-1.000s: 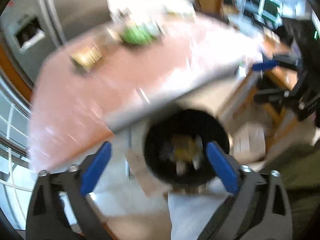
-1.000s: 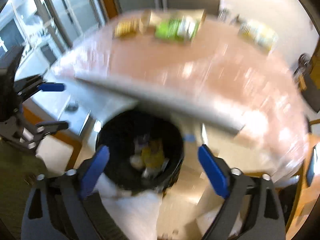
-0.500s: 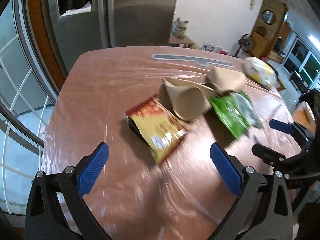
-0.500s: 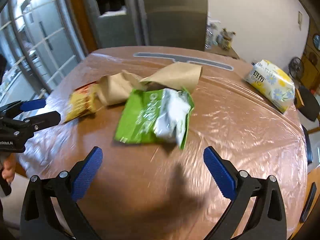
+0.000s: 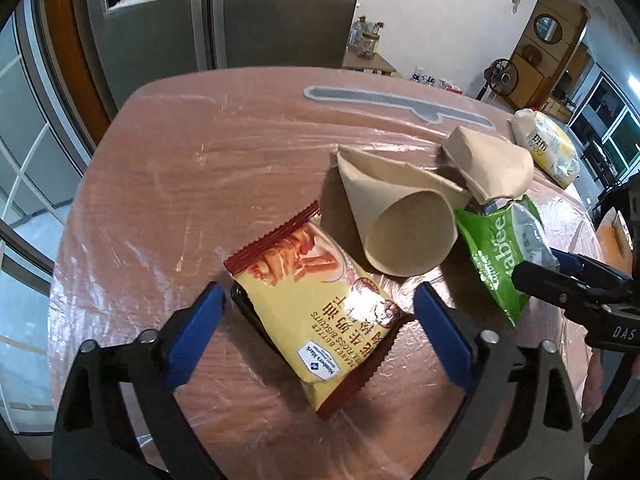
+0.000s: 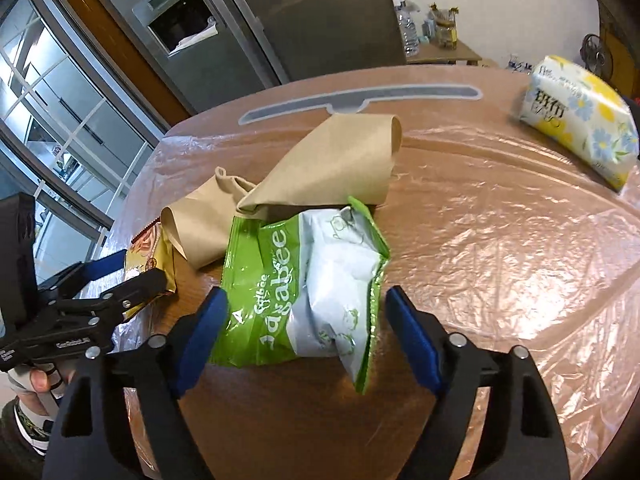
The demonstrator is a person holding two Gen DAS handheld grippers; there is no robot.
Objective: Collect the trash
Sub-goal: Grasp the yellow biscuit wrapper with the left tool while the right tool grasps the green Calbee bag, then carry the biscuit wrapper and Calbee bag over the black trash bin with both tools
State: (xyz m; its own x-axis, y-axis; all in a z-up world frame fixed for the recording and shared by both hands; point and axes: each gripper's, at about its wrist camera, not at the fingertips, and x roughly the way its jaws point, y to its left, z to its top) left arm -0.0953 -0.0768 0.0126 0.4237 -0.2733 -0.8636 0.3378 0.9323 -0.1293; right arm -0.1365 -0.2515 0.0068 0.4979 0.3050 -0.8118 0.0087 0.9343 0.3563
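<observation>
The left gripper (image 5: 316, 314) is closing around the yellow biscuit packet (image 5: 320, 300) lying on the table (image 5: 168, 184), its blue pads not yet pressing it. The right gripper (image 6: 306, 320) is closing around the green snack bag (image 6: 304, 284), pads just beside its edges. Behind both lie 2 brown paper cones (image 5: 404, 220), then a tissue pack (image 6: 580, 120).

A second ago both grippers hung over the black bin beside the table (image 5: 160, 184). Now the left gripper (image 5: 320, 320) straddles the yellow biscuit packet (image 5: 316, 300), its fingers closing, pads not yet touching. The right gripper (image 6: 306, 326) has dropped over the green snack bag (image 6: 304, 284), fingers closing around it.
</observation>
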